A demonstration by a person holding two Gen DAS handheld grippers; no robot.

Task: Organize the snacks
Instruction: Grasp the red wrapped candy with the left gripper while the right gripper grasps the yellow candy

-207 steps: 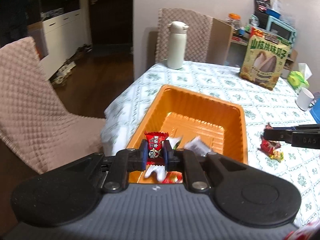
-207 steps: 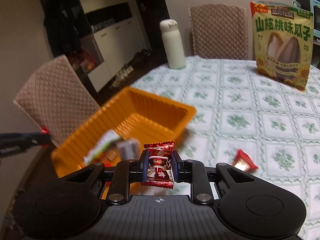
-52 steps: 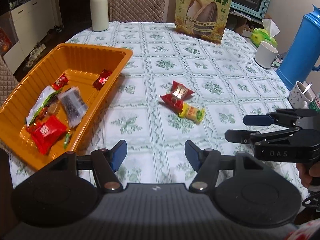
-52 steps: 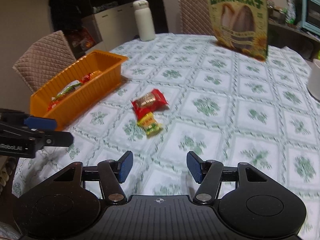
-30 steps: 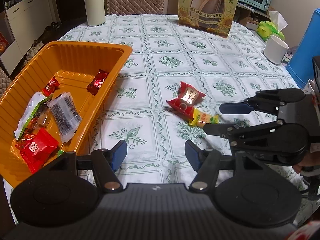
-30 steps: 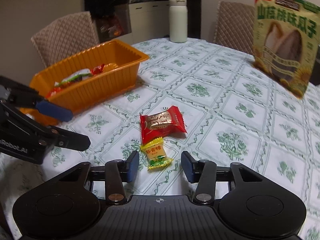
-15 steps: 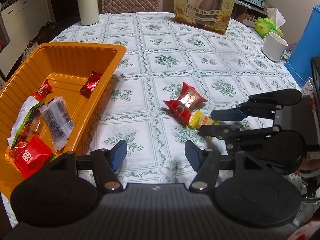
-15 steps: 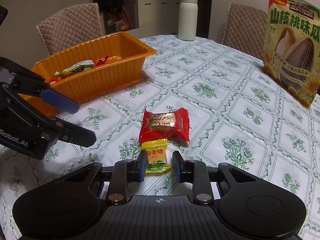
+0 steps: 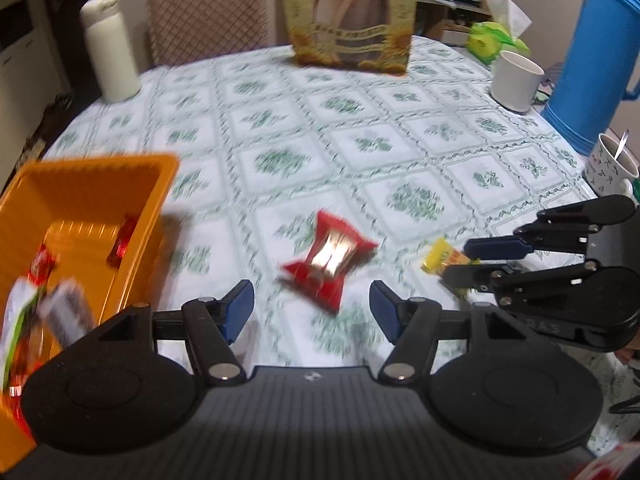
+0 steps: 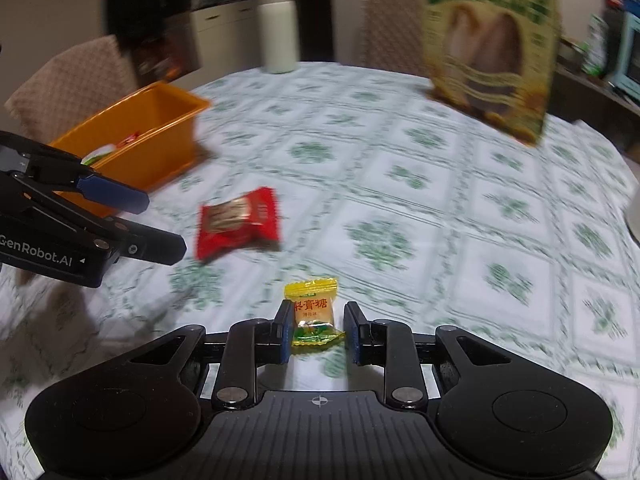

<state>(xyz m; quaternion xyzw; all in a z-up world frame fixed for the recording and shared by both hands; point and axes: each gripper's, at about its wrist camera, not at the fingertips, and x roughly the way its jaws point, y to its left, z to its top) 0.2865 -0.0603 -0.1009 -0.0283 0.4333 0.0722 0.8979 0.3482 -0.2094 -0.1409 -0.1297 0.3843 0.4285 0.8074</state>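
Note:
A red wrapped snack (image 9: 330,258) lies on the tablecloth just ahead of my open, empty left gripper (image 9: 311,311); it also shows in the right wrist view (image 10: 236,222). My right gripper (image 10: 317,332) is shut on a small yellow candy (image 10: 313,316) and holds it off the table; in the left wrist view the candy (image 9: 442,257) shows between the right gripper's fingers (image 9: 496,246). The orange tray (image 9: 88,184) with several snacks sits at the left and also shows in the right wrist view (image 10: 152,140).
A large sunflower-seed bag (image 9: 352,12) stands at the back. A white bottle (image 9: 110,46) stands at the back left. A white mug (image 9: 516,78), blue thermos (image 9: 592,48) and patterned cup (image 9: 612,168) stand at the right. Chairs surround the table.
My right gripper has lifted the yellow candy away from the red snack and drawn back to the right. My left gripper has moved in toward the red snack.

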